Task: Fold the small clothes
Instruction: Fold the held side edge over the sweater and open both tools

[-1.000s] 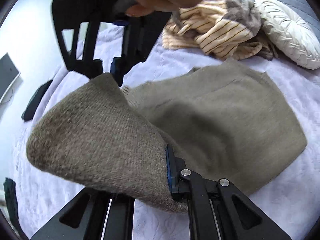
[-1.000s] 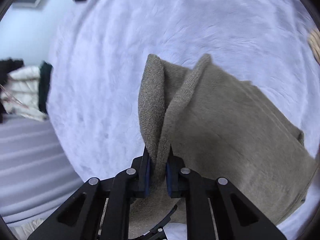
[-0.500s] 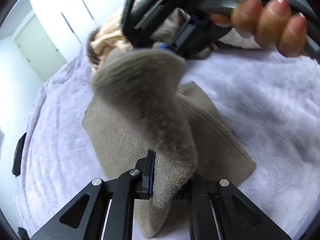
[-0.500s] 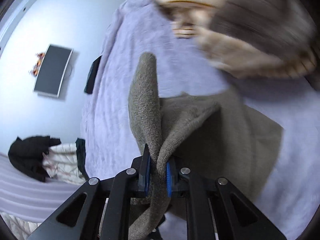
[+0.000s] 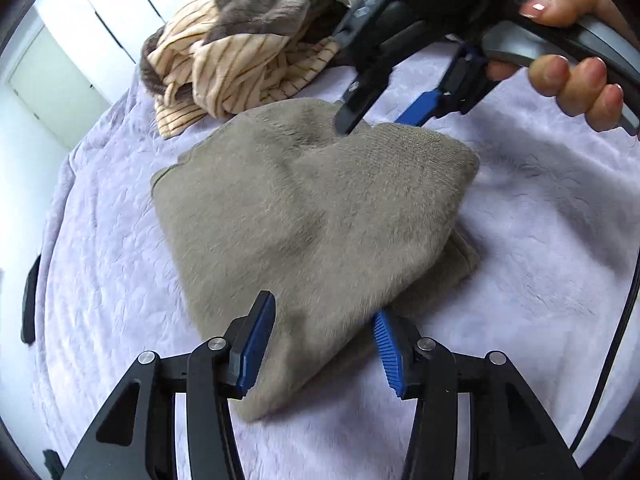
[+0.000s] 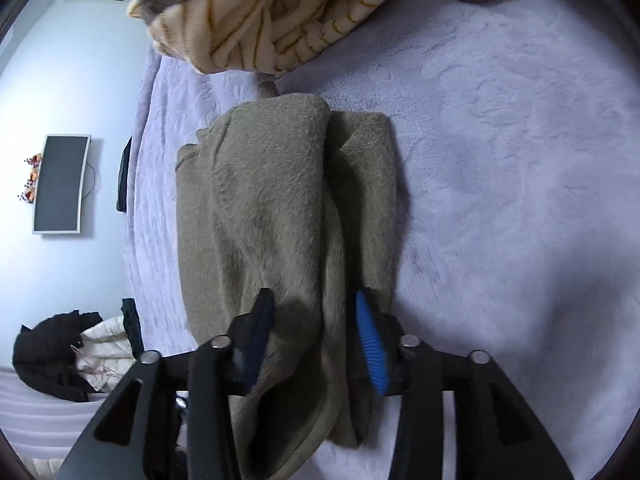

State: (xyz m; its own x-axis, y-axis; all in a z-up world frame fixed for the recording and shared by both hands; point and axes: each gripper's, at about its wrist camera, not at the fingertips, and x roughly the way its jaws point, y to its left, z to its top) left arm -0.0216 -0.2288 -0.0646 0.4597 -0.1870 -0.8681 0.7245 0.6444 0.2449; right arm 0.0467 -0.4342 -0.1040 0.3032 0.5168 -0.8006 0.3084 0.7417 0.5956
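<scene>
Location: a home bedroom — I work over a bed point(image 6: 500, 160) with a lilac plush cover. A wall-mounted screen point(image 6: 60, 184), closet doors point(image 5: 100, 28) and heaped clothes point(image 5: 240, 40) confirm it.

Sweater point(image 5: 304, 216) on bedspread point(image 5: 540, 240), clothes pile point(image 5: 240, 48) seemingly behind

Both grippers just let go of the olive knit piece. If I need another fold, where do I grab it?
Probably the thick rounded fold edge of the olive knit garment, coming in low from the bare blanket side. That edge stands proud of the bed, so fingers can slip under it. The opposite side lies flat, near the striped clothes pile.
</scene>
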